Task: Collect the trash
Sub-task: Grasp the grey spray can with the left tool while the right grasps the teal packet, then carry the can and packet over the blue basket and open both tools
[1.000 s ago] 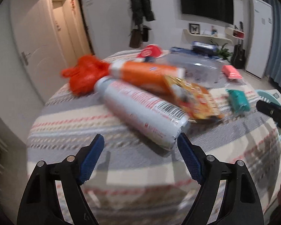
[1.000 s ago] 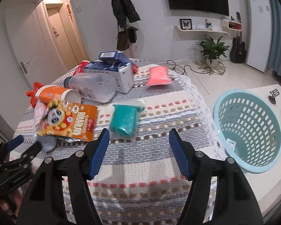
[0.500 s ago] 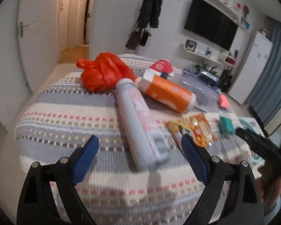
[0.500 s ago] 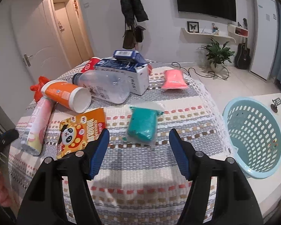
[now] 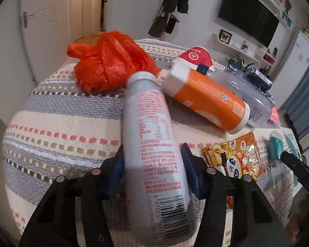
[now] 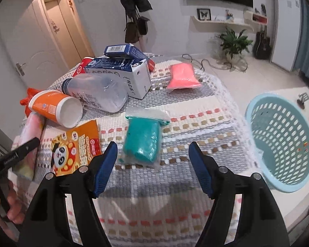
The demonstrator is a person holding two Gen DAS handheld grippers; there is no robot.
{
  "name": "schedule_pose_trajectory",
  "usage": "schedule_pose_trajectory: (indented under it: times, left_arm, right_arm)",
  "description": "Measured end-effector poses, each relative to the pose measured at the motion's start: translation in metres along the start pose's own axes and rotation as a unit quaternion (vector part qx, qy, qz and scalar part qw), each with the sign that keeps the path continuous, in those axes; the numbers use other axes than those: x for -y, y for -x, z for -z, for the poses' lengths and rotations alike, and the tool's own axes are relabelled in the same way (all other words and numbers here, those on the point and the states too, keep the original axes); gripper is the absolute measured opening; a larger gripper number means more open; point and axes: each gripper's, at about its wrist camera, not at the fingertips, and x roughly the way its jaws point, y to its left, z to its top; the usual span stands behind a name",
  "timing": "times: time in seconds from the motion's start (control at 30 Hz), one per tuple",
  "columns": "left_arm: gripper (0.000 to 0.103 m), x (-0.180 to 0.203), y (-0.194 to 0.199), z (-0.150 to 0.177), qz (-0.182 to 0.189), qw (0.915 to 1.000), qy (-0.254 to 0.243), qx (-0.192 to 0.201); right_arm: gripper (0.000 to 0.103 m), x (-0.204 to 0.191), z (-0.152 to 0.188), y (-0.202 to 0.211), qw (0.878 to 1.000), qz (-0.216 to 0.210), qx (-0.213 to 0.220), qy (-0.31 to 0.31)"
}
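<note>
My left gripper (image 5: 152,160) is shut on a pale grey bottle with pink print (image 5: 154,150) that lies on the striped tablecloth (image 5: 57,123); its blue pads press both sides of the bottle's body. The bottle also shows at the left of the right wrist view (image 6: 31,131). My right gripper (image 6: 152,156) is open and empty, just short of a teal packet (image 6: 143,138). A light blue trash basket (image 6: 282,142) stands to the right of the table.
An orange bag (image 5: 111,65), an orange cup (image 5: 208,100), a panda snack packet (image 5: 234,156), a clear bottle (image 6: 96,92), blue-white cartons (image 6: 125,72) and a pink packet (image 6: 183,78) lie on the table.
My left gripper moved forward over the grey bottle and closed on it. My right gripper came a little closer to the teal packet.
</note>
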Motion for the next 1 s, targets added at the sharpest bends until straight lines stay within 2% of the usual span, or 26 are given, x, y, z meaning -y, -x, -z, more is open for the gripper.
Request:
schedule_pose_trajectory:
  times: [0.2, 0.27, 0.4, 0.57, 0.77, 1.0]
  left_arm:
    - [0.049, -0.013, 0.011, 0.006, 0.011, 0.9997, 0.011, 0.016]
    - [0.048, -0.017, 0.021, 0.008, 0.016, 0.9993, 0.017, 0.030]
    - [0.047, -0.015, 0.037, 0.011, 0.022, 0.9985, 0.022, 0.046]
    - [0.047, -0.012, 0.059, 0.016, 0.030, 0.9971, 0.017, 0.067]
    - [0.047, -0.002, 0.089, 0.013, 0.071, 0.9917, 0.017, 0.106]
    - [0.047, 0.047, 0.111, -0.005, 0.108, 0.9845, -0.022, 0.136]
  right_arm:
    - [0.064, -0.005, -0.010, -0.015, 1.000, -0.010, -0.015, -0.006]
    - [0.058, -0.009, -0.011, -0.020, 1.000, -0.004, -0.021, -0.001]
    - [0.038, -0.015, -0.014, -0.029, 0.999, 0.006, -0.032, 0.007]
    - [0.036, -0.019, -0.013, -0.021, 1.000, 0.002, -0.018, 0.018]
    - [0.036, -0.020, -0.017, 0.010, 0.999, 0.002, 0.023, 0.026]
    - [0.036, -0.002, -0.030, 0.056, 0.996, 0.009, 0.081, 0.019]
